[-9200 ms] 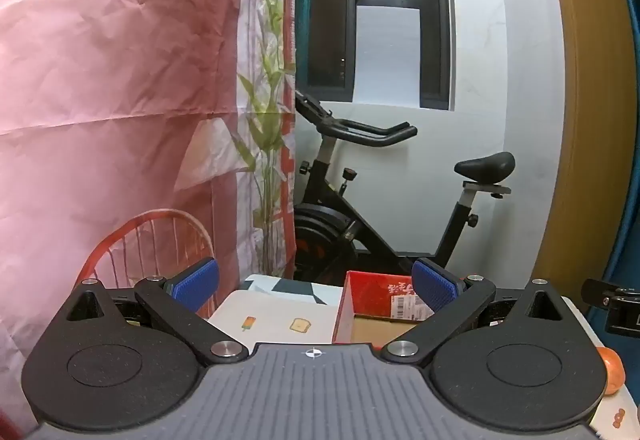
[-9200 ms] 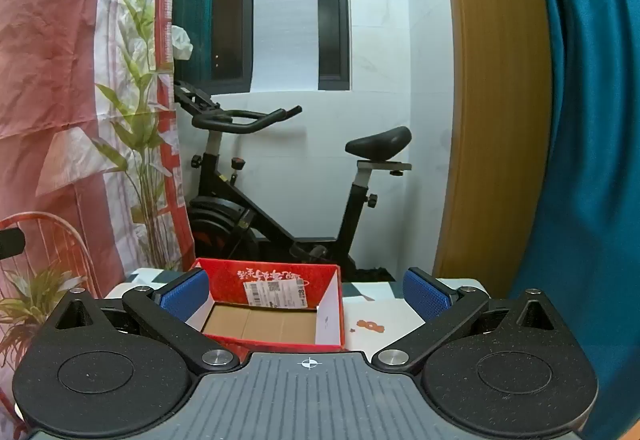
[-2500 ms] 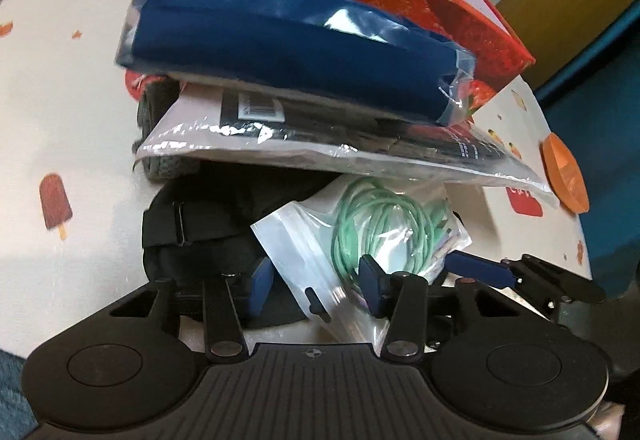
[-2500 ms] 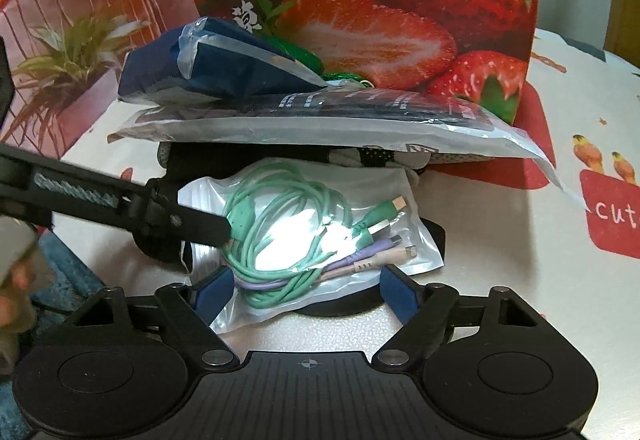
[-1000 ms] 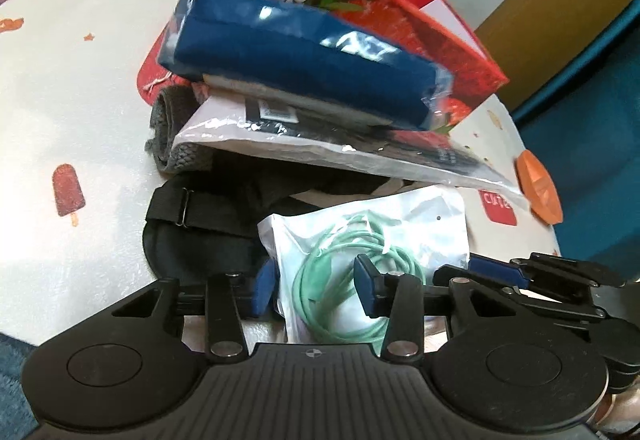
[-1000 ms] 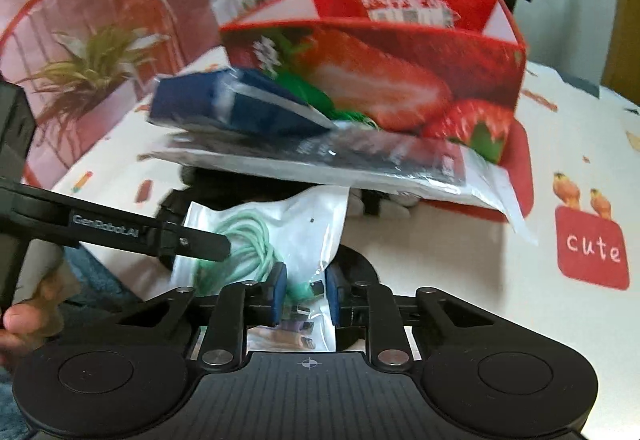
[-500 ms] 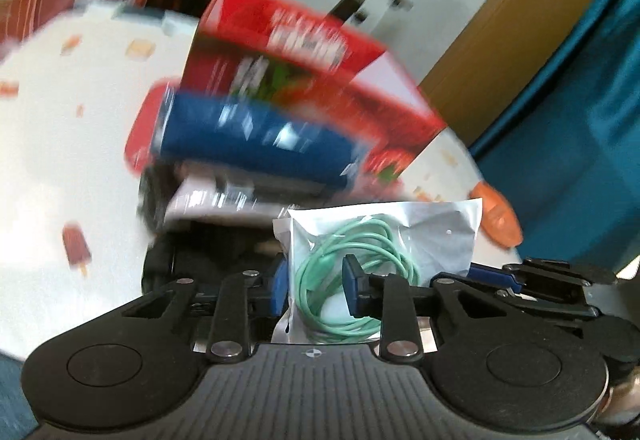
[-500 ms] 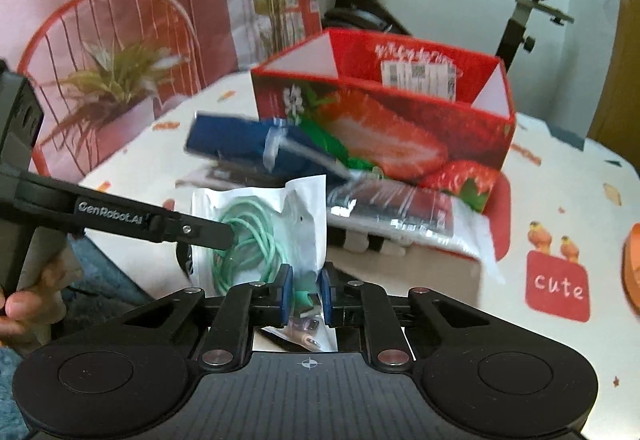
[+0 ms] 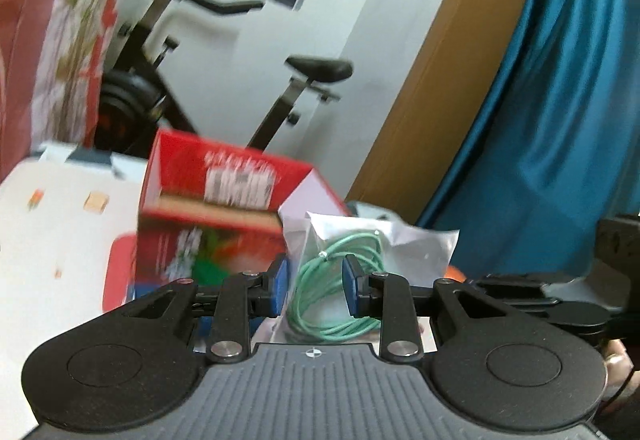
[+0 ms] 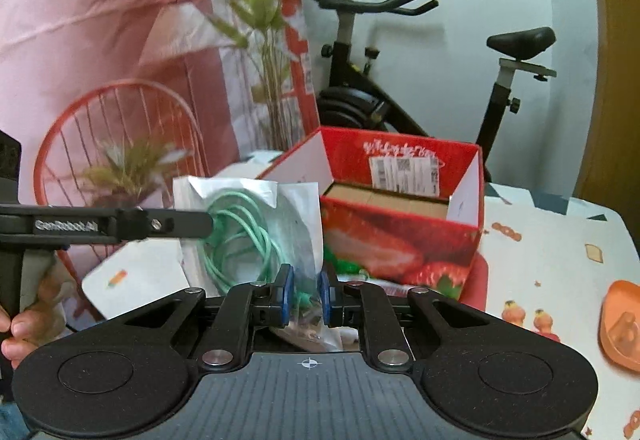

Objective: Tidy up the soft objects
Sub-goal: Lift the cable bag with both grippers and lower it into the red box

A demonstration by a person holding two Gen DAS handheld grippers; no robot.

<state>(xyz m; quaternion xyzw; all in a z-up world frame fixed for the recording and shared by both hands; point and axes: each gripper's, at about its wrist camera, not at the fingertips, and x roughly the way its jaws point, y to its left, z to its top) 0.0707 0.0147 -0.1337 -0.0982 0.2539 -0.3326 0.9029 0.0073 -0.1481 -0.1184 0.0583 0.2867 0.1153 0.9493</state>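
Note:
A clear zip bag with a coiled mint-green cable [image 9: 340, 304] hangs in the air, held by both grippers. My left gripper [image 9: 314, 280] is shut on the bag's left part, blue pads pressing either side of the coil. In the right wrist view the bag [image 10: 248, 224] stands upright, and my right gripper [image 10: 306, 296] is shut on its lower right corner. The left gripper's finger [image 10: 172, 226] reaches in from the left onto the coil. Behind the bag stands an open red strawberry-print box [image 10: 400, 236], also seen blurred in the left wrist view [image 9: 224, 175].
The box stands on a table with a white printed cloth [image 10: 560, 260]. An orange object [image 10: 620, 324] lies at the right edge. An exercise bike [image 10: 400, 79], a red wire chair [image 10: 120, 127] and a teal curtain [image 9: 540, 119] stand beyond. A hand [image 10: 24, 324] grips the left handle.
Both grippers have risen with the cable bag, lifting it off the pile of packets. The pile has dropped out of view, and the box's open top now shows.

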